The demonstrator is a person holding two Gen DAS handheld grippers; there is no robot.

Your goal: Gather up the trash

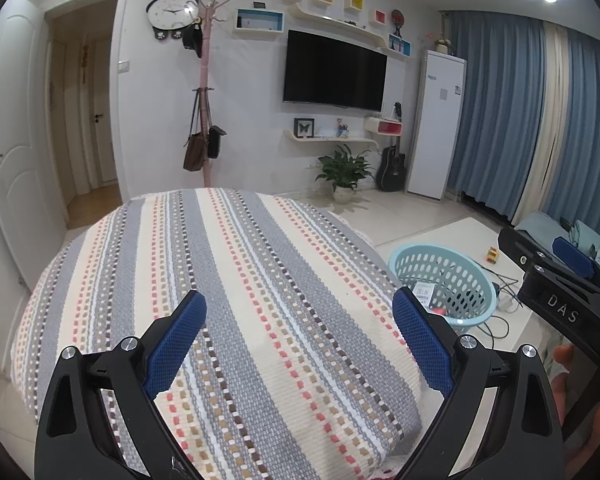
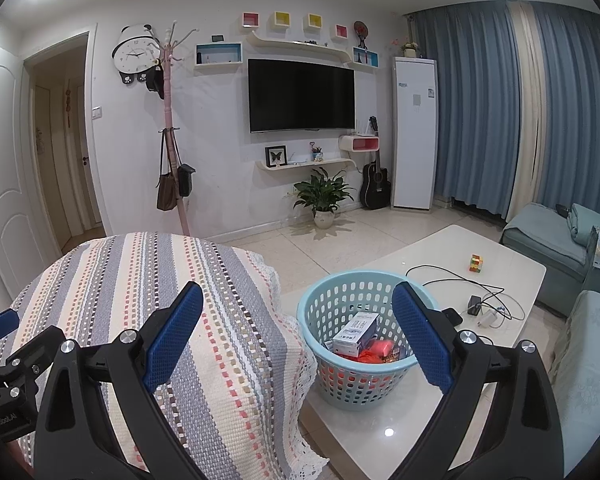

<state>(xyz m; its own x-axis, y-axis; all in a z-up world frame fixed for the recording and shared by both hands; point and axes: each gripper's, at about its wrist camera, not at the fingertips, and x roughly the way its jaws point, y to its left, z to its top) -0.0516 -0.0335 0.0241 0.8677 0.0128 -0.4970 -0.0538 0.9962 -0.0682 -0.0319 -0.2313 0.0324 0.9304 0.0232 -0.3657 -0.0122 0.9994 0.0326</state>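
The perforated light-blue plastic basket (image 2: 360, 344) stands on the white low table (image 2: 512, 276), right of the striped woven cover (image 2: 160, 280); a white carton (image 2: 356, 330), seemingly atop other trash, lies inside.

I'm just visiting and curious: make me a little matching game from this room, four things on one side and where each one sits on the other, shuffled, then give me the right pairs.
Things:
1. white box
2. colourful cube
3. guitar
4. brown bag

Places:
A. hanging on the pink coat stand
B. on the white low table, apart from the basket
C. inside the light blue basket
D. leaning by the wall beside the tall white air conditioner

Pairs: 1-C, 2-B, 3-D, 4-A
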